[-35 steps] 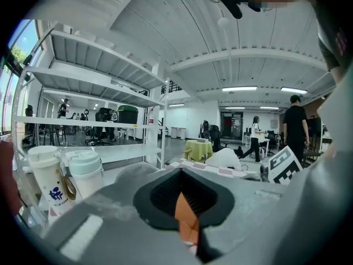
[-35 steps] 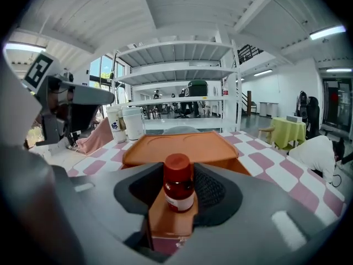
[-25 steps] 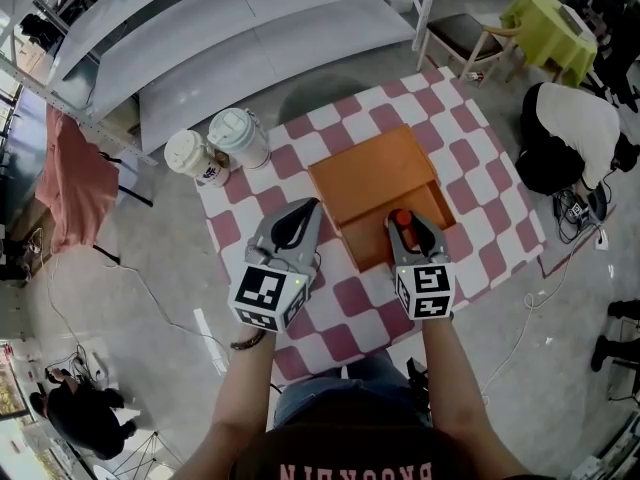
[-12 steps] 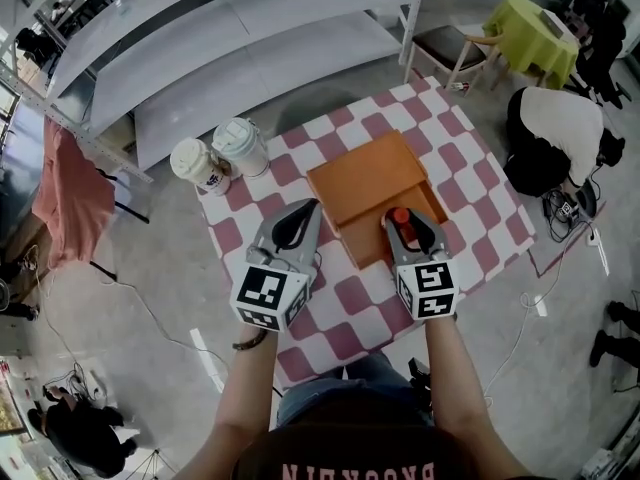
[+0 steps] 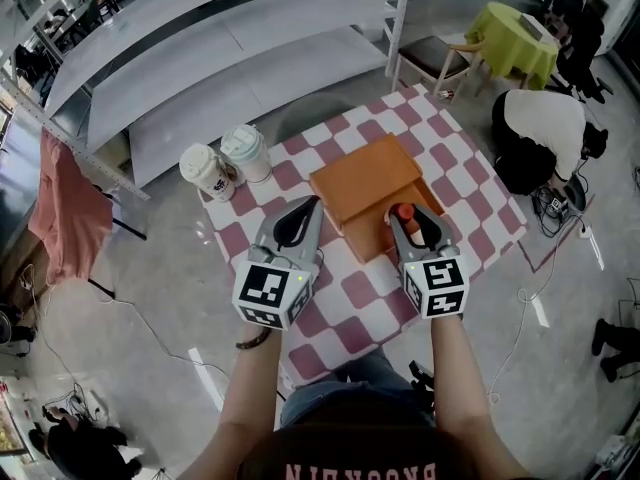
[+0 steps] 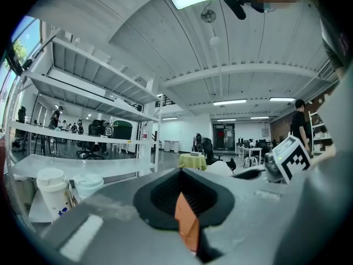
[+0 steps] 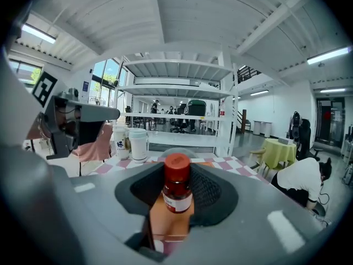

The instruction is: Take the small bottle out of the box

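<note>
The small bottle [image 5: 402, 213], red-capped with dark red contents, stands upright between the jaws of my right gripper [image 5: 408, 220], which is shut on it. It hangs above the near end of the orange box [image 5: 372, 183] on the pink-checked table [image 5: 330, 303]. In the right gripper view the bottle [image 7: 177, 185] fills the middle of the right gripper [image 7: 176, 203], with the orange box [image 7: 165, 222] below it. My left gripper [image 5: 305, 210] hovers left of the box, shut and empty. In the left gripper view, the left gripper [image 6: 185, 214] shows only a thin orange sliver between its jaws.
Two lidded paper cups [image 5: 205, 171] [image 5: 246, 152] stand at the table's far left corner. Behind the table runs grey metal shelving [image 5: 200, 58]. A person in white [image 5: 540, 133] crouches at the right, near a yellow-covered table [image 5: 515, 43] and a chair [image 5: 435, 58].
Both grippers have risen. The right one carries the bottle higher above the box. The table looks smaller and farther below.
</note>
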